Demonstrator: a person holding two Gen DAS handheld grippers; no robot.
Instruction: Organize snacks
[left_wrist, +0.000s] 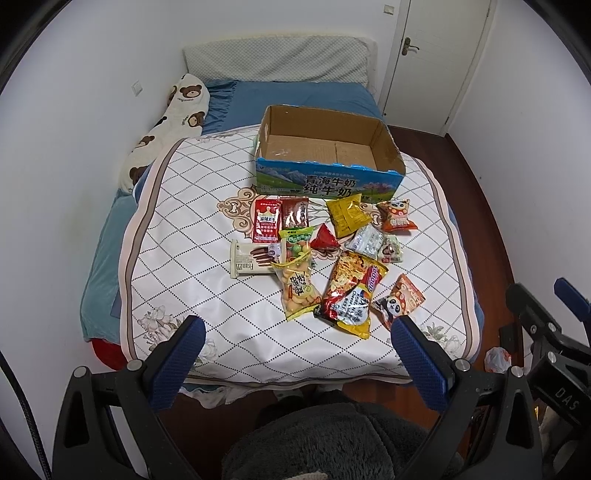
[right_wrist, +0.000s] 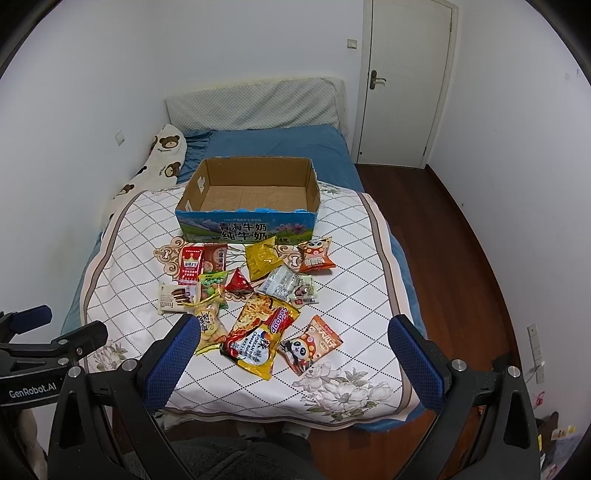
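Left hand-held gripper (left_wrist: 297, 345), right hand-held gripper (right_wrist: 293, 341) both released, grasping nothing; cardboard box (right_wrist: 192, 201) bare inside; snack packets (right_wrist: 258, 338) on quilt (right_wrist: 122, 240).

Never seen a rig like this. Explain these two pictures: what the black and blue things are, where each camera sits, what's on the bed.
A person holds two hand-held grippers; each carries a fisheye camera looking forward along its two blue-padded fingers. In the left wrist view, the left gripper is open and holds nothing. In the right wrist view, the right gripper is likewise open and empty. On the quilt lie scattered snack packets, such as a noodle bag, before an empty cardboard box.
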